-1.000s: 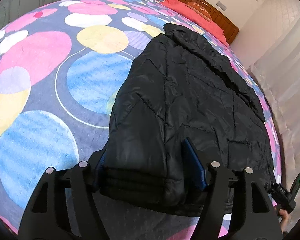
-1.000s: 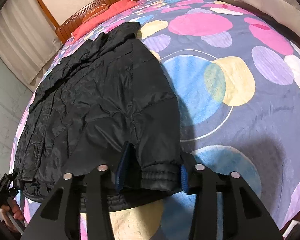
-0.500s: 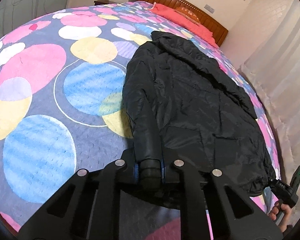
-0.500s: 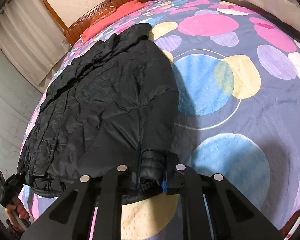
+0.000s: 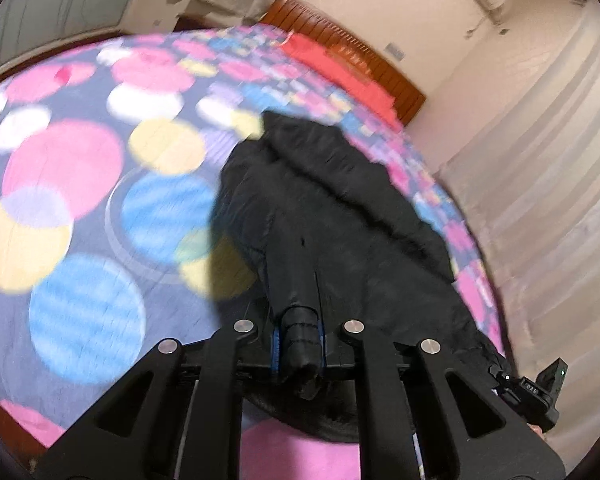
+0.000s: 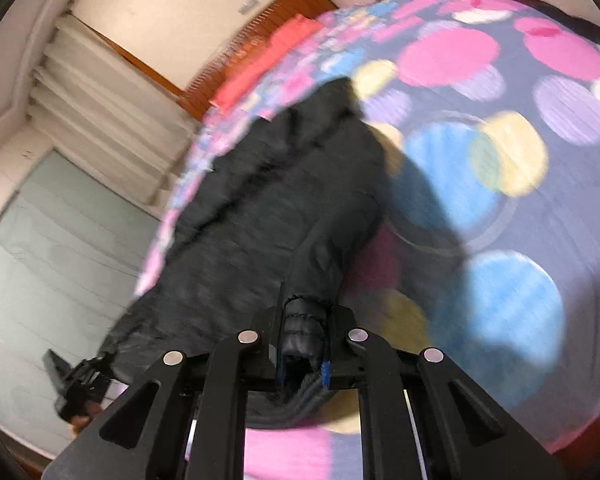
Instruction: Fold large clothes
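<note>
Two grippers, both clamped tight on the hem of one big black puffy jacket [image 5: 340, 216]. Lay spread on a bed [image 5: 80, 208] with a spotty blanket, collar end far away by the wooden headboard [image 5: 340, 44]. Bottom edge held up off the blanket. Left gripper [image 5: 298, 340] pinched a bunched corner of hem; right gripper [image 6: 304, 340] pinched the other corner. Looked like the start of a fold: bottom half picked up. Next, probably carry the hem toward the collar and lay it flat, both sides even. Blurry all over. Sleeves hard to pick out. Near edge of jacket hidden under the black arms.
</note>
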